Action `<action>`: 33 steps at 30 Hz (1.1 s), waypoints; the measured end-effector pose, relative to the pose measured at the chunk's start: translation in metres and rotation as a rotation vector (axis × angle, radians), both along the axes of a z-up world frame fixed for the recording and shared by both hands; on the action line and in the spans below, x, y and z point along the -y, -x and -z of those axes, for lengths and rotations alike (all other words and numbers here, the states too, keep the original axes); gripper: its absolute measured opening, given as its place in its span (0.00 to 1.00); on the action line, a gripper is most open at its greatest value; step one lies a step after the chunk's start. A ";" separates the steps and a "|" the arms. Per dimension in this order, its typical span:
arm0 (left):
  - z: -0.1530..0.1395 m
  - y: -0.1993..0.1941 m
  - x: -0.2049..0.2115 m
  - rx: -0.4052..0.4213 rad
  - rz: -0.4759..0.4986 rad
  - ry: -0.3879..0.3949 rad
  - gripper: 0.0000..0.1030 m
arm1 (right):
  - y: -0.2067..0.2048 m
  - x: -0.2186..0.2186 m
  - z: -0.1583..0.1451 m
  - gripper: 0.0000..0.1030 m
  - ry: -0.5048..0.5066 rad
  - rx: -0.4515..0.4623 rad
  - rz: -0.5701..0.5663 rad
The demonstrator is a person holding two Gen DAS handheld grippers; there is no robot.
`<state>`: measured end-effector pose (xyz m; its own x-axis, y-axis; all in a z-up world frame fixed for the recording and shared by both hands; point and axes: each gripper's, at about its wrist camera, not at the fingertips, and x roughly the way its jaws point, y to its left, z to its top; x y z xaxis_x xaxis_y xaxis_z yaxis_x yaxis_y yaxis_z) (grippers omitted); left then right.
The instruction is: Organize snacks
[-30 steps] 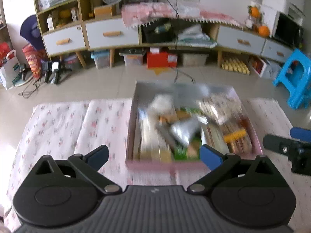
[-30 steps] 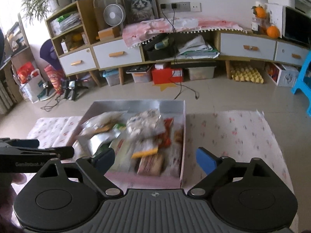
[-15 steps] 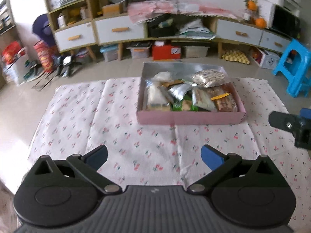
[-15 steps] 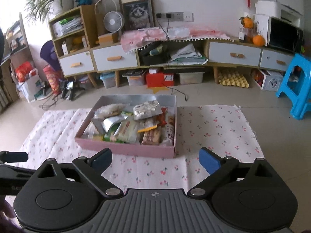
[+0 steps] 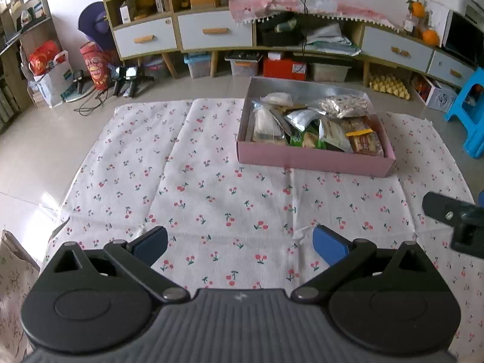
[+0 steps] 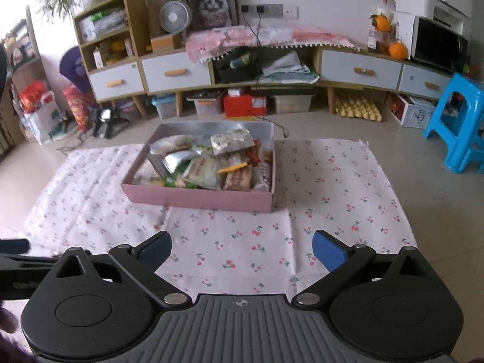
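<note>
- Snacks [image 6: 208, 166] in mixed wrappers, silver, green and brown, filled the pink box [image 6: 199, 196] on the cherry-print cloth [image 6: 242, 242]
- I had my left gripper [image 5: 239, 242] spread wide, holding nothing
- My right gripper [image 6: 242, 246] was equally wide, empty, well short of the box

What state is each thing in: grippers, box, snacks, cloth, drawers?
left gripper: open, empty, above the cloth
right gripper: open, empty, above the cloth
box: lidless, resting on the cloth
snacks: piled in the box, none out on the cloth
cloth: spread flat, creased
drawers: shut
</note>
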<state>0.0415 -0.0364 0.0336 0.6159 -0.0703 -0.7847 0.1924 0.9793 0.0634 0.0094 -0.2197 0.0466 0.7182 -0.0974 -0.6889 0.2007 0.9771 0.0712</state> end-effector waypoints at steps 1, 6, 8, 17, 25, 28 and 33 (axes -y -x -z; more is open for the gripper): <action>-0.001 0.000 -0.001 0.005 0.002 0.005 0.99 | -0.001 -0.002 0.001 0.98 0.016 -0.004 0.000; -0.004 -0.001 -0.003 0.001 0.016 0.037 0.99 | -0.004 -0.004 0.004 0.98 -0.020 -0.010 -0.013; -0.003 -0.001 -0.004 -0.001 0.018 0.035 0.99 | -0.005 -0.007 0.004 0.98 -0.019 -0.014 -0.019; -0.001 0.000 -0.005 -0.018 0.019 0.029 0.99 | -0.009 -0.015 0.010 0.98 0.007 -0.037 -0.034; -0.001 0.001 -0.002 -0.022 0.029 0.033 0.99 | -0.005 -0.012 0.010 0.98 0.008 -0.037 -0.024; -0.001 0.001 -0.002 -0.026 0.029 0.037 0.99 | -0.005 -0.012 0.009 0.98 0.011 -0.036 -0.022; 0.000 0.001 -0.001 -0.033 0.030 0.034 0.99 | -0.004 -0.010 0.009 0.98 0.011 -0.033 -0.019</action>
